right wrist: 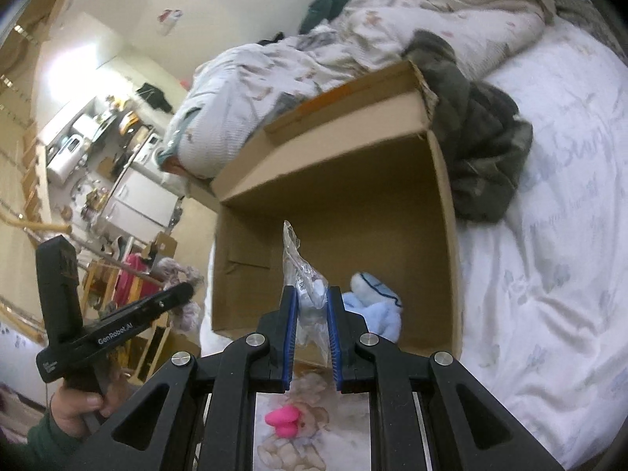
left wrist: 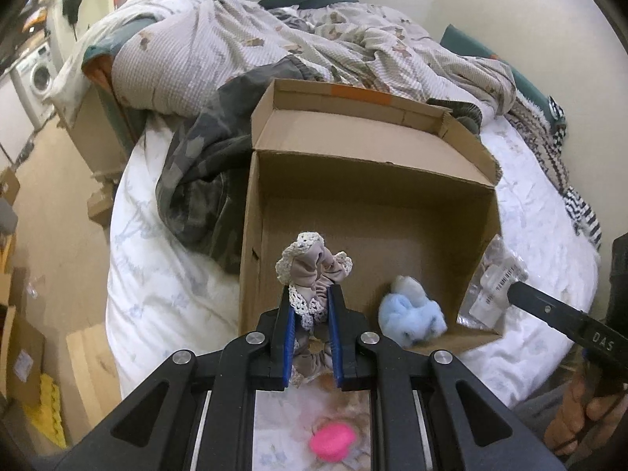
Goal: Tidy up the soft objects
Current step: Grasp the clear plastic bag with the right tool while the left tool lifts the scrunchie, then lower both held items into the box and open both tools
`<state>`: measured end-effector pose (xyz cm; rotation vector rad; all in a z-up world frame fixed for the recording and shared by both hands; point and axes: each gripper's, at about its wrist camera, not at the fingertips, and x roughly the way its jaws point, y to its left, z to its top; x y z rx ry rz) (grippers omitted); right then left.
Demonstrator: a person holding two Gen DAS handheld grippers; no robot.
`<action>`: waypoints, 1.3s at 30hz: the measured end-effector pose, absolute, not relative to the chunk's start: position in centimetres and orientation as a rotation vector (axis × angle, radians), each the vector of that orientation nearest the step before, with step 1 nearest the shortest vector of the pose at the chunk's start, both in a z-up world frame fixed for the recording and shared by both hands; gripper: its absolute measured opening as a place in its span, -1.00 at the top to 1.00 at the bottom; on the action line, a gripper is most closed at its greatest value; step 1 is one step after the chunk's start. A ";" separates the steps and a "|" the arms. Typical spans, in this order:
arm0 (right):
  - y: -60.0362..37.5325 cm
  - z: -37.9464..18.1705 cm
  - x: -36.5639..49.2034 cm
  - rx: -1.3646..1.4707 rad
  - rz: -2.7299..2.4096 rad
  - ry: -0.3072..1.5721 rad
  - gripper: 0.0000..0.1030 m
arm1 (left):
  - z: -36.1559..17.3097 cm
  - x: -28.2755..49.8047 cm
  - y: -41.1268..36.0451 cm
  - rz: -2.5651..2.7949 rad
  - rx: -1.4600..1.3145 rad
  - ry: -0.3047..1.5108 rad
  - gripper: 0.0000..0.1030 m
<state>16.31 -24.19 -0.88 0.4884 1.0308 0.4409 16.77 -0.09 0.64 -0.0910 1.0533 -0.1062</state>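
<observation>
An open cardboard box (left wrist: 392,180) lies on the bed, also in the right wrist view (right wrist: 445,212). A light blue fluffy item (left wrist: 410,316) lies in its near corner, also in the right wrist view (right wrist: 376,306). My left gripper (left wrist: 312,294) is shut on a beige scrunchie with white crochet trim (left wrist: 312,265), held above the box's near edge. My right gripper (right wrist: 312,294) is shut on a clear plastic packet with a barcode label (right wrist: 304,274), held over the box; the packet also shows at the box's right wall (left wrist: 492,280). A pink soft item (left wrist: 331,439) lies on the sheet below the grippers.
A rumpled quilt (left wrist: 243,43) and a dark grey garment (left wrist: 200,168) lie behind and left of the box. White bed sheet (right wrist: 549,235) spreads around it. A patterned cloth (left wrist: 557,165) lies at the far right. Cardboard boxes (left wrist: 23,349) stand on the floor at left.
</observation>
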 end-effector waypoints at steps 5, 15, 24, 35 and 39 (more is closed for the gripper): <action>-23.7 -2.2 16.6 0.462 0.413 1.072 0.68 | -2.0 17.3 0.2 -0.102 -0.150 1.083 0.73; -23.5 -4.0 17.5 0.351 0.286 1.132 0.68 | -3.5 18.7 -0.6 -0.083 -0.130 1.095 0.73; -23.3 -5.3 17.3 0.335 0.283 1.193 0.68 | -4.6 19.0 -1.5 -0.088 -0.114 1.128 0.72; -22.9 -5.5 18.0 0.331 0.271 1.211 0.67 | -5.3 18.8 -1.7 -0.062 -0.083 1.159 0.11; -22.8 -5.6 18.0 0.323 0.268 1.211 0.67 | -4.8 18.7 -1.5 -0.037 -0.077 1.138 -0.24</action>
